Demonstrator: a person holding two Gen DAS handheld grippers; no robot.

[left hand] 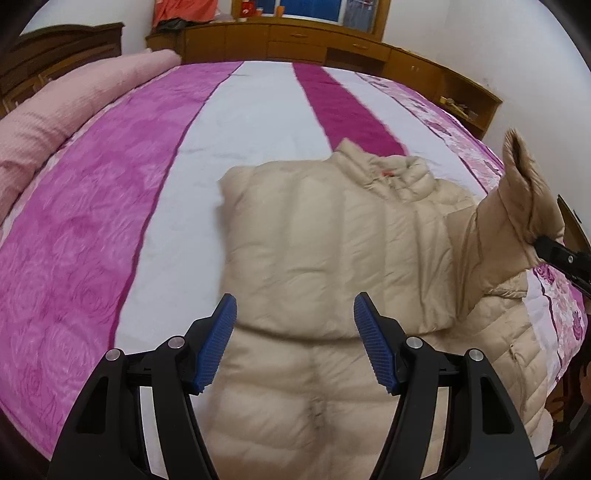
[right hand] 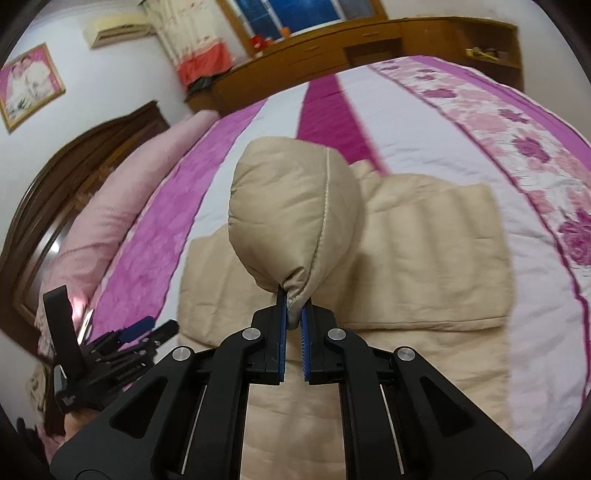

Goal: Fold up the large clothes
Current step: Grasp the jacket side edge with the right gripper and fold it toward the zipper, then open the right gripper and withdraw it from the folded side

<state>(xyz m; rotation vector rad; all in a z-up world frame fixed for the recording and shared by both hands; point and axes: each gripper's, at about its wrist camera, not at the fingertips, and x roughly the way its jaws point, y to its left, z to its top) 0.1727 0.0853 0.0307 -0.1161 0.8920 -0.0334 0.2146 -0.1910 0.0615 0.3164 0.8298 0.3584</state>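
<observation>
- Beige quilted down jacket (left hand: 332, 236): spread on pink-striped bed (left hand: 110, 206).
- Right tool (right hand: 293, 314): clamped on jacket's sleeve cuff (right hand: 295, 218), raised.
- Left tool (left hand: 295, 343): parted, empty, above the jacket.
- Step: sleeve fold; next, probably lay cuff across the body.

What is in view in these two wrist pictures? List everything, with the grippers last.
puffer jacket: one, beige, spread on the bed, one side already folded in
sleeve: one, beige, lifted off the jacket, its end pinched by the right gripper
bedspread: one, white with pink and magenta stripes and a floral border, covering the bed
rolled blanket: one, pale pink, along the headboard side
headboard: one, dark wood, behind the blanket
cabinet: one, light wood, along the far wall
framed picture: one, pink, on the wall
air conditioner: one, cream, high on the wall
left gripper: black with blue pads, open, above the jacket
right gripper: black with blue pads, shut on the sleeve
</observation>
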